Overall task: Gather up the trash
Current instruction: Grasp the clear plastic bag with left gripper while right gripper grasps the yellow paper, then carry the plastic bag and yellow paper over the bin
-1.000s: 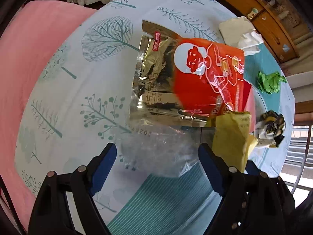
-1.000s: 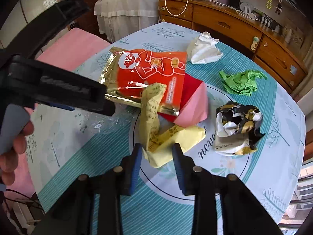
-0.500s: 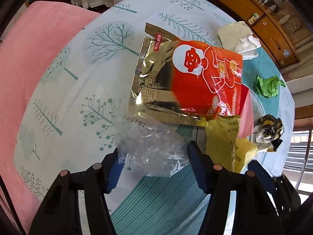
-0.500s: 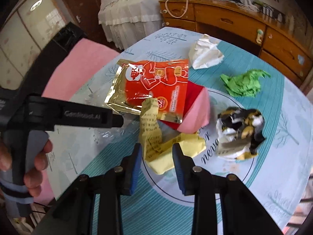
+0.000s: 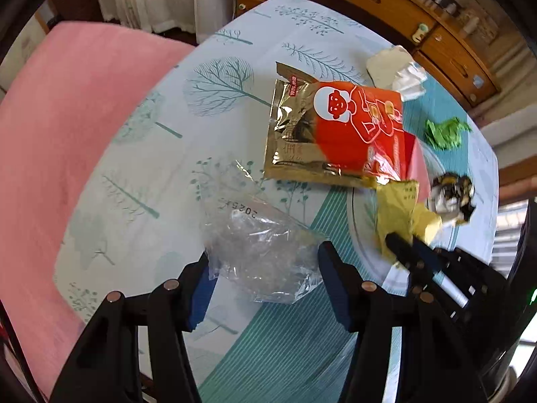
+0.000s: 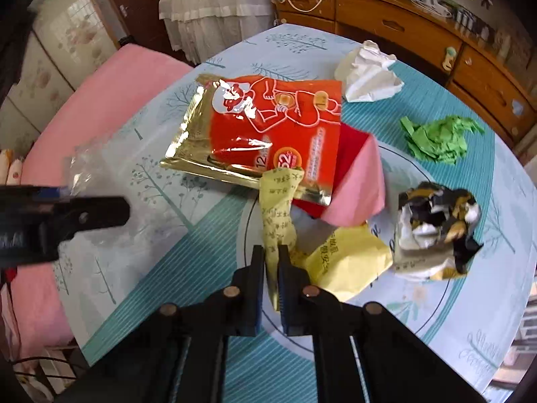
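A crumpled clear plastic bag [image 5: 258,241] hangs between the fingers of my left gripper [image 5: 265,258], lifted off the tablecloth; the jaws are still closing and both pads press its sides. In the right wrist view this bag [image 6: 87,164] shows at the far left by the left gripper [image 6: 120,208]. My right gripper [image 6: 271,255] is closing, its pads pinched on the twisted strip of a yellow printed paper [image 6: 278,201] that lies against the red-and-gold snack pouch [image 6: 265,134]. The left wrist view shows the same yellow paper [image 5: 396,208] with the right gripper [image 5: 402,245] on it.
On the round table with a tree-print cloth [image 6: 167,268] lie a pink-and-red folded paper [image 6: 355,184], a green crumpled paper [image 6: 436,137], a white tissue wad [image 6: 365,74] and a black-white-gold crumpled wrapper [image 6: 436,231]. A pink cushioned seat [image 5: 67,117] borders the left; a wooden dresser [image 6: 402,16] stands behind.
My left gripper narrowed around the clear bag and rose, taking the bag up with it. The right jaws went from partly open around the yellow paper to pinched on it.
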`<state>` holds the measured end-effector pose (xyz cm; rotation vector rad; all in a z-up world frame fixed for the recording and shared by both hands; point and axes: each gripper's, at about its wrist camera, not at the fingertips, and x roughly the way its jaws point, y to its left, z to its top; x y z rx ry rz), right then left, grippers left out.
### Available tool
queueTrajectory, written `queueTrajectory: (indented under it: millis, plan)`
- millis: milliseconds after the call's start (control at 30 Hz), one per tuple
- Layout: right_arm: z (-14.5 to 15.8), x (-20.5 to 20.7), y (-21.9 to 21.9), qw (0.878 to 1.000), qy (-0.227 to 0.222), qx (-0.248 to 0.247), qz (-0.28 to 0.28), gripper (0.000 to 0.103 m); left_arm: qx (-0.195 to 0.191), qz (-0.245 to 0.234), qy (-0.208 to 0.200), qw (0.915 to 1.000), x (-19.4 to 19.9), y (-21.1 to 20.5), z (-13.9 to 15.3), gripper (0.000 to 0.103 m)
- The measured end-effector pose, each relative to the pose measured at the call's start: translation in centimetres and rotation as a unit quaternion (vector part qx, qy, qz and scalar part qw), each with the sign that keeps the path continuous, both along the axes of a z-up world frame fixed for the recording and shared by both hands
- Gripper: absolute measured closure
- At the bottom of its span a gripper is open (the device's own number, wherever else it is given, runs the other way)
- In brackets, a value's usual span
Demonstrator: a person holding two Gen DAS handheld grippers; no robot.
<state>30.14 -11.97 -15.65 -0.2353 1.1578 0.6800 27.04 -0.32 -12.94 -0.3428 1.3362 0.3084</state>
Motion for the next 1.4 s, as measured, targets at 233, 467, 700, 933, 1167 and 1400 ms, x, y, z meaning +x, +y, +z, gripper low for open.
queueTrajectory:
  millis: [233,467,700,933,1167,1400]
  plan:
    - [2.0,-2.8,-2.6,0.997,0.032,0.047,-0.051,0.097,0.042,-0.078,-0.022,0.9958,-3.8,-0.8,3.4,0.046]
    - [5.5,-8.6,-4.5,0.990,0.030,0.073,-0.119,0.097,0.095,-0.183,-0.075,0.9757,-8.4,-1.1,7.7,0.046]
    - [7.9,-17.2,-4.1,0.974,0.005,0.073,-0.214,0.098,0.105,-0.295,-0.131,0.9406,-14.5,-0.1,10.6,0.046]
    - [8.7,-26.7,-0.6,0.953,-0.007,0.063,-0.297,0.097,0.077,-0.348,-0.171,0.9185,-20.5,3.8,11.7,0.046]
    - [8.8,-33.0,2.4,0.949,-0.006,0.020,-0.314,0.097,0.049,-0.388,-0.149,0.9082,-25.4,5.7,9.1,0.046]
    - [7.4,-37.0,2.9,0.949,0.018,-0.015,-0.315,0.097,0.025,-0.411,-0.095,0.9063,-28.6,5.0,4.8,0.046]
